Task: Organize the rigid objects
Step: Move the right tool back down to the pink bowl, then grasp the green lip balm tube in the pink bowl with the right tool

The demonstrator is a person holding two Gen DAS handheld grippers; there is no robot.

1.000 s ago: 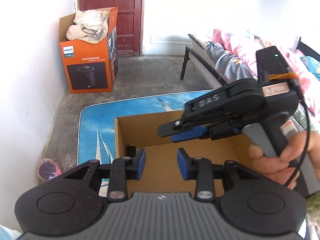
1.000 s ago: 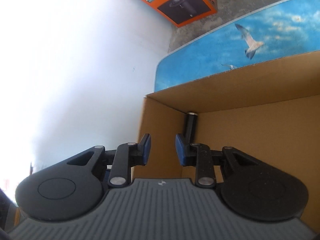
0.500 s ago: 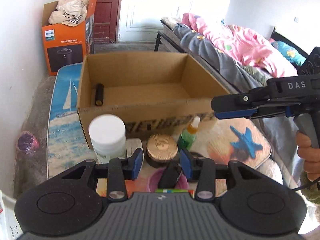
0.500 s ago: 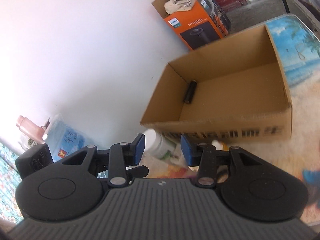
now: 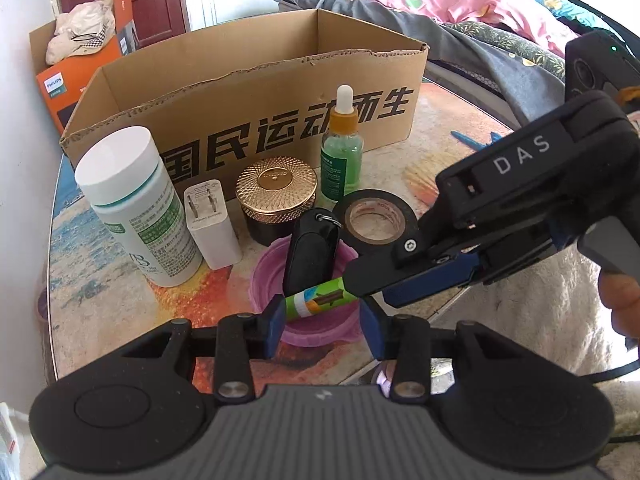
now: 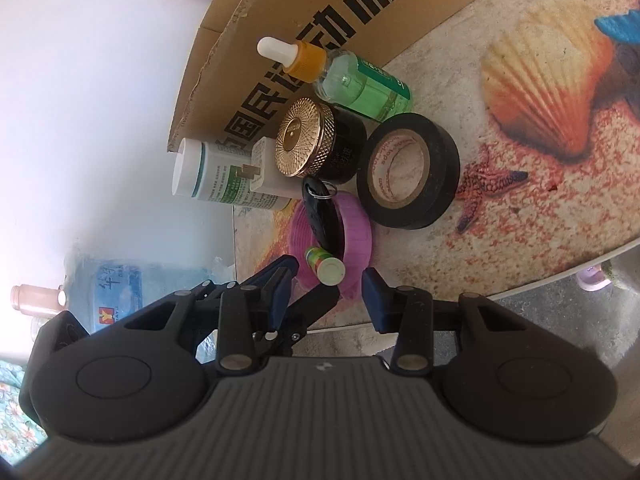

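Items waiting outside box (image 5: 256, 92): bottle (image 5: 138, 204), charger (image 5: 210, 224), jar (image 5: 276, 196), dropper (image 5: 342, 148), tape (image 5: 378, 220), key fob (image 5: 312, 252). Both grippers (image 5: 322, 330) (image 6: 327, 294) spreading around green tube (image 5: 320, 300).

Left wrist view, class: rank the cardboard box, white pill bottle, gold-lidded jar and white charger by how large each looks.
1. cardboard box
2. white pill bottle
3. gold-lidded jar; white charger: look alike, unranked.

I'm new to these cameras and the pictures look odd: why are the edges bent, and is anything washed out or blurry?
Left wrist view: the fisheye lens bows the cardboard box rim and darkens the corners; the wall at left is pale, the items sharp. Right wrist view: the wall at upper left is blown out to white, the water jug below it hazy, the black tape roll crisp.
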